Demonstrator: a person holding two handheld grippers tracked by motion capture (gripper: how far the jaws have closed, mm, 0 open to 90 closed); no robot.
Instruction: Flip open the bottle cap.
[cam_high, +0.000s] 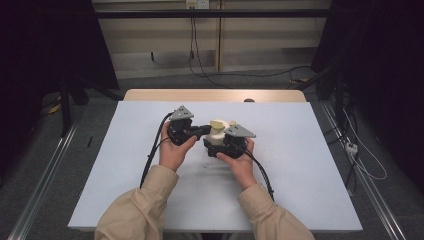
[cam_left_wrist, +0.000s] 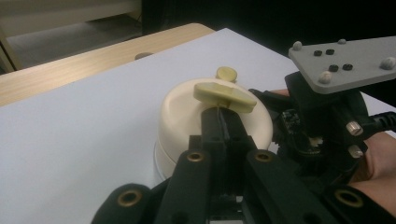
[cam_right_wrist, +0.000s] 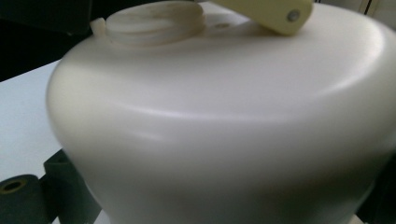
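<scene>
The left hand-held gripper (cam_left_wrist: 223, 122) is closed on the yellow handle (cam_left_wrist: 225, 96) atop the cream pot (cam_left_wrist: 182, 116). The right hand-held gripper (cam_high: 223, 145) hugs the pot's side; its grip can't be told.

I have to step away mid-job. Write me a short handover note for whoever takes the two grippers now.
Left gripper: jaws shut, tips right under the yellow handle on top of the cream container; whether they pinch it is hard to tell.
Right gripper: pressed against the container's side, seemingly bracing it; its jaw state cannot be made out.
Things: the container stands upright near the middle of the white table, between the two grippers. A small yellow knob sits on its top behind the handle.
Done: both grippers are at the container.
Left: probably working the handle while the body is held steady; the lid looks in place.
</scene>
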